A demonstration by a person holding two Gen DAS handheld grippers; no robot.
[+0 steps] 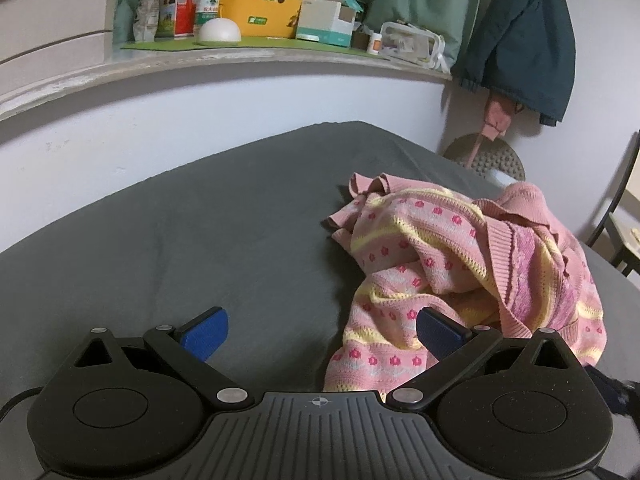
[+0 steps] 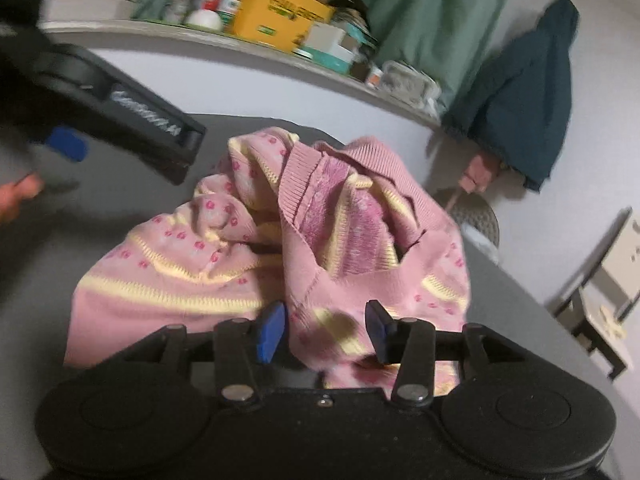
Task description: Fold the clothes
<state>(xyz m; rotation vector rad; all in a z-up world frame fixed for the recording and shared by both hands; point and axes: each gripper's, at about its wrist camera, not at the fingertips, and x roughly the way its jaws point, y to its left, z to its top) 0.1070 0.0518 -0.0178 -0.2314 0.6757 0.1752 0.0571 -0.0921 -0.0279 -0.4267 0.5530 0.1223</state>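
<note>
A crumpled pink knit sweater (image 1: pixel 460 264) with yellow stripes and small pink flowers lies in a heap on the grey bed sheet (image 1: pixel 200 232). My left gripper (image 1: pixel 322 334) hovers low over the sheet, open wide, its right pad just over the sweater's left edge and nothing between its fingers. In the right wrist view the sweater (image 2: pixel 280 248) fills the middle. My right gripper (image 2: pixel 326 330) is open, and a fold of the sweater's hem lies between its blue pads without being pinched. The left gripper's black housing (image 2: pixel 120 100) shows blurred at upper left.
A wall shelf (image 1: pixel 240 56) behind the bed carries a yellow box (image 1: pixel 272 8), bottles and cartons. A dark teal jacket (image 1: pixel 524 40) hangs at the right wall above a round studded stool (image 1: pixel 488 158). A chair (image 1: pixel 616 220) stands beyond the bed's right edge. A hand (image 2: pixel 16 196) shows at the left.
</note>
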